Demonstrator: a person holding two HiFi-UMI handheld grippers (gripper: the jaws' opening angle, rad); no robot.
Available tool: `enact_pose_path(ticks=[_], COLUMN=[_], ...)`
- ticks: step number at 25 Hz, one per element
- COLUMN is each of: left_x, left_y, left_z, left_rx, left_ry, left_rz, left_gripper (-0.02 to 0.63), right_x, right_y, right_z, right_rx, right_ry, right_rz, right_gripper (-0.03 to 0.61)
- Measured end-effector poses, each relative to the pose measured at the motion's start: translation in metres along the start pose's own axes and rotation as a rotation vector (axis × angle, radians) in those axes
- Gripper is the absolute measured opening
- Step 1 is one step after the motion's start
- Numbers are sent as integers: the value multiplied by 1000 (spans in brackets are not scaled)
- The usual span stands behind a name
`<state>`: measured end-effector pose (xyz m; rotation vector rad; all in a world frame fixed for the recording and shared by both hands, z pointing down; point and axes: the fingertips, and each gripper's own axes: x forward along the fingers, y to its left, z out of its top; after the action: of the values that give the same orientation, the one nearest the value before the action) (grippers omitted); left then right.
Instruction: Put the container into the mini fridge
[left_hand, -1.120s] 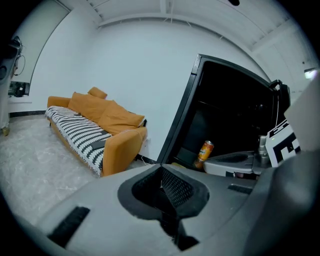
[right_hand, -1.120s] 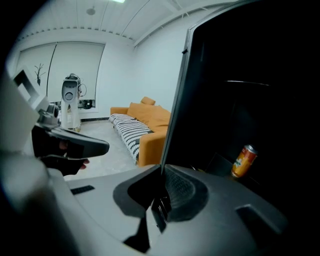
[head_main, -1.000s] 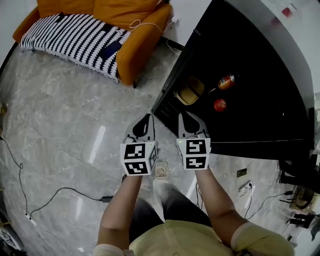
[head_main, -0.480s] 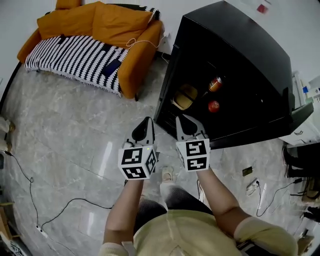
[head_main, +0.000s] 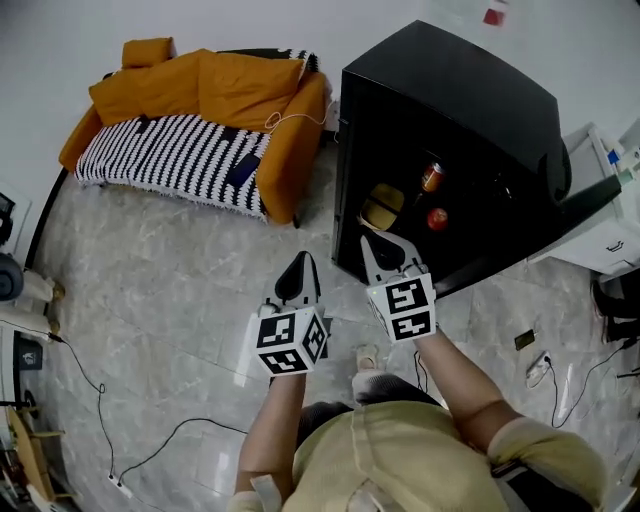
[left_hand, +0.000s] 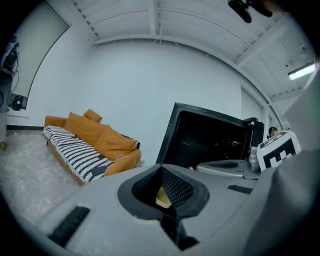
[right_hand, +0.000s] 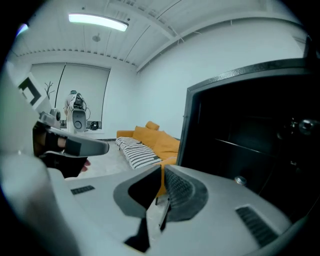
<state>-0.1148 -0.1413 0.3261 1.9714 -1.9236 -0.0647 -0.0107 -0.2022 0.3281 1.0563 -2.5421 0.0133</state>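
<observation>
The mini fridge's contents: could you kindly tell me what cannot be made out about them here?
Can: head view, label too small to read.
Red round item: head view, too small to identify.
Yellowish container: head view, lid and contents too small to tell.
Mini fridge interior: both gripper views, too dark to show its shelves.

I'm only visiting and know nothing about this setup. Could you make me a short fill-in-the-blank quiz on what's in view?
1. The yellow container sits inside the black ____.
2. The striped blanket lies on the orange ____.
3. The left gripper and right gripper both have their jaws ____.
Missing words: fridge; sofa; shut.
</observation>
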Motion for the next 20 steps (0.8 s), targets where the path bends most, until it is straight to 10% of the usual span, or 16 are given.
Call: enact_pose_path(ticks=[20], left_x=[-56], left_y=[0], left_z=[49], left_rx=[100], left_ry=[-72], left_rz=[43], left_gripper=[21], right_x=[-53], right_y=[9], right_z=[40], right_rx=[85], right_ry=[-48], right_rz=[39], right_gripper=[29])
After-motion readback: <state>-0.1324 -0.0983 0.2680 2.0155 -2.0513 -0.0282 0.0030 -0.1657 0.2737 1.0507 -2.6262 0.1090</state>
